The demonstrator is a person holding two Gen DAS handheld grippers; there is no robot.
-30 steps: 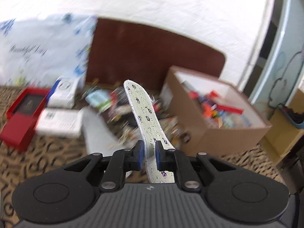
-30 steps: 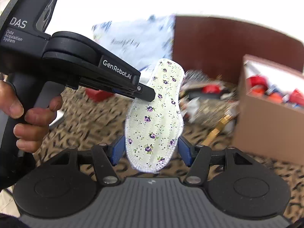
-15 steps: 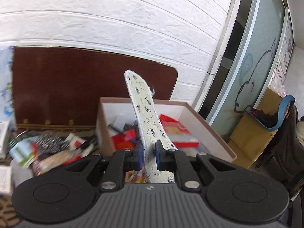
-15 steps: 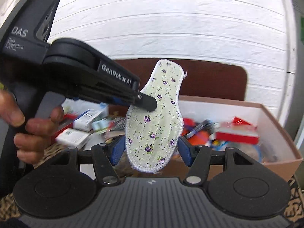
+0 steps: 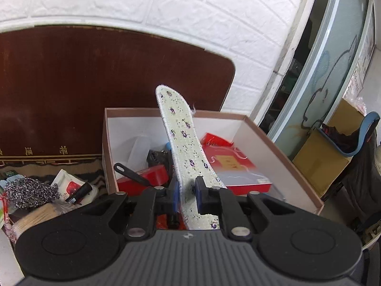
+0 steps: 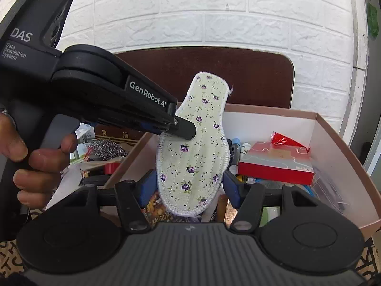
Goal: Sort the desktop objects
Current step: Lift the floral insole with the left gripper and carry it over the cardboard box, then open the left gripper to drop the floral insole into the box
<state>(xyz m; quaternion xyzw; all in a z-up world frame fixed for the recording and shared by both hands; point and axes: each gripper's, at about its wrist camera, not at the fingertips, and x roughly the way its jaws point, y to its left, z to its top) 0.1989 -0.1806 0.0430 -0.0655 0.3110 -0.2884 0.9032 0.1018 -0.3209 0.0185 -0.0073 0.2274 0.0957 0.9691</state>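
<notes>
Floral insole [image 5: 183, 143] upright above cardboard box [image 5: 281, 147]

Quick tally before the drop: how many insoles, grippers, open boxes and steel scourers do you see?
Insoles: 1, the floral insole
Grippers: 2, the left gripper and the right gripper
Open boxes: 1, the open box, with items already in it
Steel scourers: 1, the steel scourer, left of the box
Total: 5
</notes>
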